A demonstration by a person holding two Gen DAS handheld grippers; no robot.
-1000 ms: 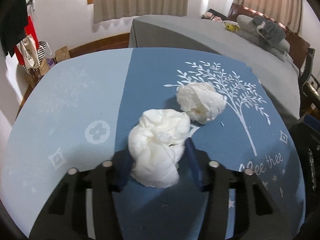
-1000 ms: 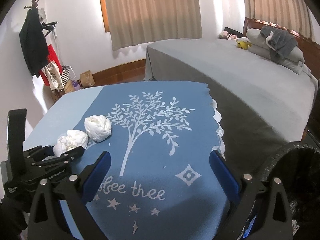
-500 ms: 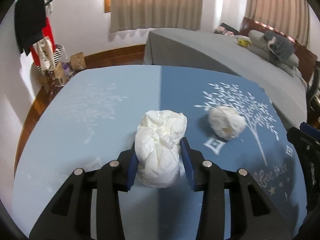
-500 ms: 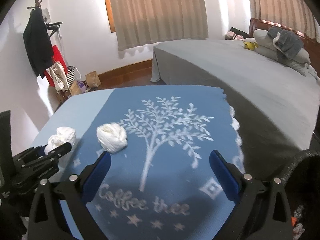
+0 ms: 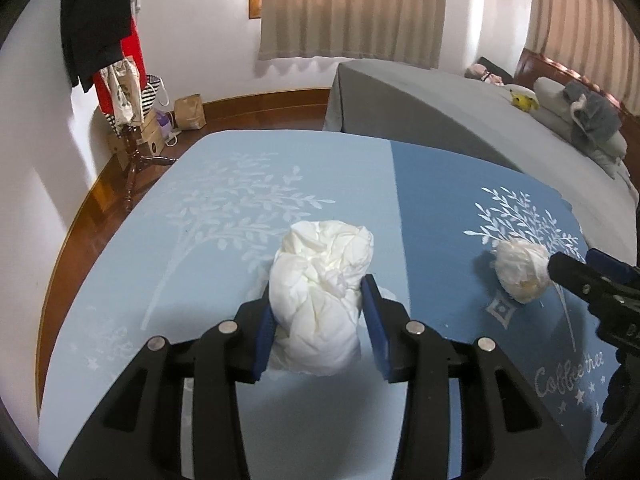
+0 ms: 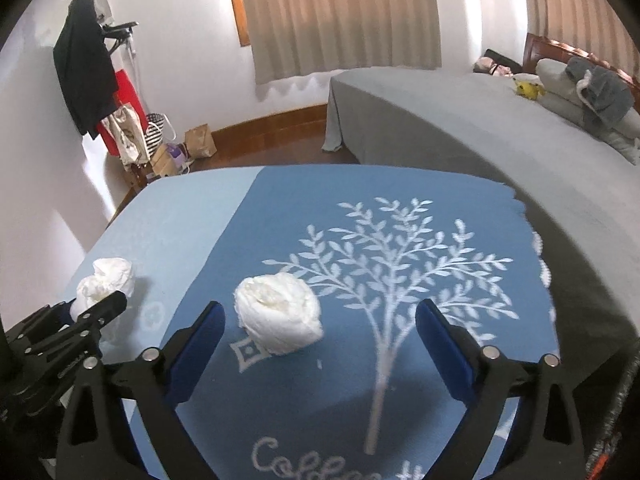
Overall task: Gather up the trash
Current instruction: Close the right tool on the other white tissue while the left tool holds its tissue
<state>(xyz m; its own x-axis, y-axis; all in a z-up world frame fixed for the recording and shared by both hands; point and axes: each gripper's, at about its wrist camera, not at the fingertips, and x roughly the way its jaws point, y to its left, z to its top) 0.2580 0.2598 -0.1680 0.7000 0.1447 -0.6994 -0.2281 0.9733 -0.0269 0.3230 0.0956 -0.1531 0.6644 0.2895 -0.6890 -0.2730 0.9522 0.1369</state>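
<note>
My left gripper (image 5: 320, 308) is shut on a large crumpled white paper wad (image 5: 320, 280), held between its blue pads over the light-blue side of the tablecloth (image 5: 200, 220). The same wad (image 6: 106, 284) and the left gripper (image 6: 80, 320) show at the left of the right wrist view. A second, rounder white wad (image 6: 280, 312) lies on the dark-blue cloth by the tree print. My right gripper (image 6: 320, 336) is open; this wad lies between its fingers, nearer the left one. It also shows in the left wrist view (image 5: 520, 272).
A grey bed (image 6: 460, 120) stands behind the table. A coat stand with clothes and bags (image 5: 116, 80) is at the far left by the wall. A dark bin rim (image 6: 624, 400) shows at the right edge. The cloth's scalloped edge (image 6: 540, 248) marks the table's right side.
The left gripper closed on the big wad and carried it left, onto the light-blue side. The right gripper moved forward and left until the round wad came between its open fingers.
</note>
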